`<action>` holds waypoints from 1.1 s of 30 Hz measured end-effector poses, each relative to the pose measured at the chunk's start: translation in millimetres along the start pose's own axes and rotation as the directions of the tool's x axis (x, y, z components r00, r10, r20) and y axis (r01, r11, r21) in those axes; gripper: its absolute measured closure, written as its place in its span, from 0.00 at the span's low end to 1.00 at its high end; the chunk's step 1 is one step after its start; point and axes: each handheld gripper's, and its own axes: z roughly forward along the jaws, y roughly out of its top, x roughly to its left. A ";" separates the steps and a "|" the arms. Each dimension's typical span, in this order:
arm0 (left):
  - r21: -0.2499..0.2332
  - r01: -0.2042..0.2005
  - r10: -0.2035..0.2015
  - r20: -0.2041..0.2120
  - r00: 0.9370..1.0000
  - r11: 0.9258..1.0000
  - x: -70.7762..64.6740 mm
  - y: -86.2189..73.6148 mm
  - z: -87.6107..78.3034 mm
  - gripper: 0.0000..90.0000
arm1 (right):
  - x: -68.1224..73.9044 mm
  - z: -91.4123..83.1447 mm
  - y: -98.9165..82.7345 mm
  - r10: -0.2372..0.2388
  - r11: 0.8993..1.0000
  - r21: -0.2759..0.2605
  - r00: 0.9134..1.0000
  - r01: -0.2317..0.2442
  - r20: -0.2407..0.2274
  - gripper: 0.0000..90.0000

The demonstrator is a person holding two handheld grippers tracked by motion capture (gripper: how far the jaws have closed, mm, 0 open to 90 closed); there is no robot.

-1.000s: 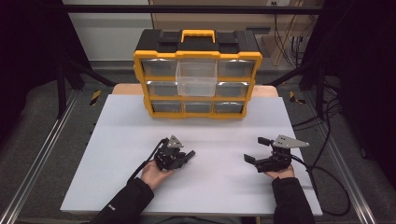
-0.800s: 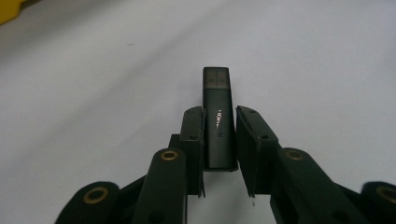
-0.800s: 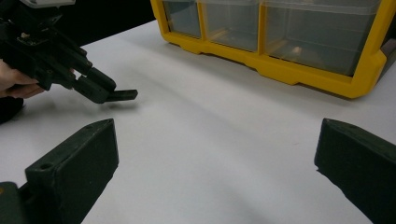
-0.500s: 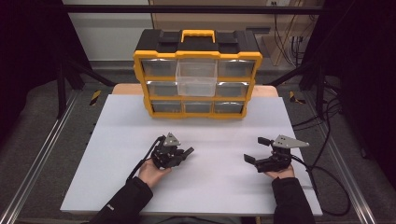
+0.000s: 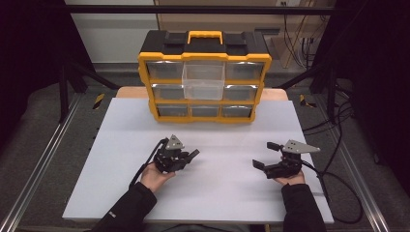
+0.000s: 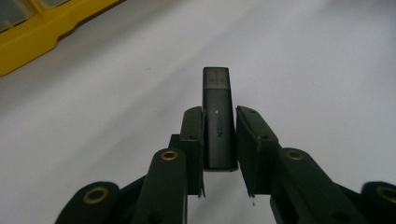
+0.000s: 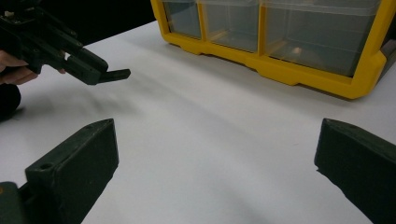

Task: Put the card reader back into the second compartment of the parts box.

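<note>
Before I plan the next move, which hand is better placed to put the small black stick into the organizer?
Left. The left claw is shut on the black USB-like stick, facing the yellow drawer organizer. The right claw stands open and empty.

The left claw (image 5: 186, 157), clamped on a small dark stick (image 6: 217, 121), sits a touch farther up the white worktop (image 5: 217, 203) and nearer the yellow organizer (image 5: 203, 77) than a second ago. It is a slight shift toward the back edge. The hand (image 5: 155, 176) behind it comes along with it.
</note>
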 end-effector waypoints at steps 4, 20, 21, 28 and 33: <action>-0.007 -0.001 0.001 -0.002 1.000 1.000 0.3 1.5 -3.2 0.80 | -0.1 -0.1 0.1 -0.001 1.000 -0.001 1.000 0.001 0.000 0.00; -0.045 0.002 -0.002 -0.008 1.000 0.999 1.4 7.9 -17.6 0.80 | 0.0 0.1 0.0 0.000 1.000 0.000 1.000 0.000 0.000 0.00; -0.045 0.002 -0.002 -0.009 1.000 0.999 1.3 8.3 -18.3 0.80 | 0.0 0.1 0.0 0.000 1.000 0.000 1.000 0.000 0.000 0.00; -0.055 0.003 -0.003 -0.010 1.000 0.998 0.7 10.4 -22.4 0.80 | 0.0 0.0 -0.1 0.000 1.000 0.002 1.000 0.000 0.000 0.00; -0.071 0.007 -0.007 -0.010 1.000 0.997 1.5 12.6 -28.5 0.80 | -0.1 0.0 0.0 -0.001 1.000 0.002 1.000 0.001 0.000 0.00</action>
